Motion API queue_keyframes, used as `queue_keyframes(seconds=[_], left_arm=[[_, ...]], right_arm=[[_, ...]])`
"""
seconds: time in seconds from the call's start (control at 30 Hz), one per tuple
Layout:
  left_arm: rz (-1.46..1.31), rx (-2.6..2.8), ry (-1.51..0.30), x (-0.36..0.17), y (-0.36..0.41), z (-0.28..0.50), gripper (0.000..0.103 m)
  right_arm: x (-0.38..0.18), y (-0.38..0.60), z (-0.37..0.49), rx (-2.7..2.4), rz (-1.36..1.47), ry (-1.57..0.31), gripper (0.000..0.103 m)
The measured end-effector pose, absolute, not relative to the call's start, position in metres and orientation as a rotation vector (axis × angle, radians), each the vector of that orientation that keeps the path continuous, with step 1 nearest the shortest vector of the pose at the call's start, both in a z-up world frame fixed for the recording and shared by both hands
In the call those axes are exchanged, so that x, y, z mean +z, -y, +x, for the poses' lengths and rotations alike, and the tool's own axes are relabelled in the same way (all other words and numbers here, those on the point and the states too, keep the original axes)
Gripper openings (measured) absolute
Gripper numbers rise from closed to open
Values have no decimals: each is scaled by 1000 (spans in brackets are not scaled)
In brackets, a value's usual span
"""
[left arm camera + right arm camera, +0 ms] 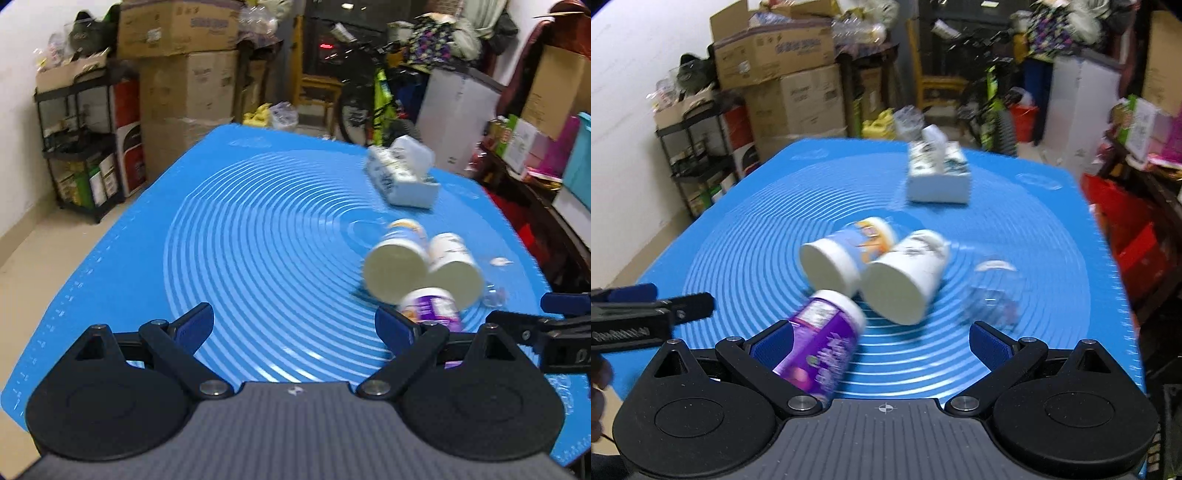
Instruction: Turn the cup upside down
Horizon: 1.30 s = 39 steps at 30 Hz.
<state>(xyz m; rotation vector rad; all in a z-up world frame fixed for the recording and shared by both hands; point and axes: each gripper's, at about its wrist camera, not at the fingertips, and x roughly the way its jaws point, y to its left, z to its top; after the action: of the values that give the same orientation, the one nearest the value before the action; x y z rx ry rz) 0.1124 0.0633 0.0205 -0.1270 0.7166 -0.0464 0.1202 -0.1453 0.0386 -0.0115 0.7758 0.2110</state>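
Three cups lie on their sides mid-worktop (738,229): blue-printed cup (846,254), white cup (905,273), purple cup (823,343) nearest. Likely light, thin-walled, crushable; grip mid-wall. Left tongs (293,326) and right tongs (882,341) spread wide, holding nothing.

Both cameras sit low, just behind their own gripper, and look forward across the blue mat (258,229) toward the stacked cardboard boxes (184,66). The left wrist view stands at the near edge, to the left; the lying cups (424,266) appear on its right side. The right wrist view is nearer to them, and a purple bottle (820,347) is close before it. Both views share the mat, the cups, the white box (938,177) and the cluttered room behind.
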Motion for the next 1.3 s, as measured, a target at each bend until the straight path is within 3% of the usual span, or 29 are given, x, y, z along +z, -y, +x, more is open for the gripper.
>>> queue_keyframes(seconds=[0.3,0.47,0.67,0.8,1.07,1.3], left_arm=[[-79,-19,-779,-4,-77,124,94],[-79,-3,-791,-9,-81,125,93],[-85,-4,-803,-12,-82,125,93],[-89,-12,-798,-11,-82,121,93],[-99,-50,-780,-11,-72,115,93],[-88,-85,-763,-12,-63,109,93]], right_arm=[[17,116,174,272,81,-1021,97],[-8,106,196,310,136,-1178,90],[-11,100,193,329,159,-1191,78],[0,108,179,352,155,-1121,75],[26,104,109,208,-165,-693,71],[13,125,87,139,-181,-449,70]])
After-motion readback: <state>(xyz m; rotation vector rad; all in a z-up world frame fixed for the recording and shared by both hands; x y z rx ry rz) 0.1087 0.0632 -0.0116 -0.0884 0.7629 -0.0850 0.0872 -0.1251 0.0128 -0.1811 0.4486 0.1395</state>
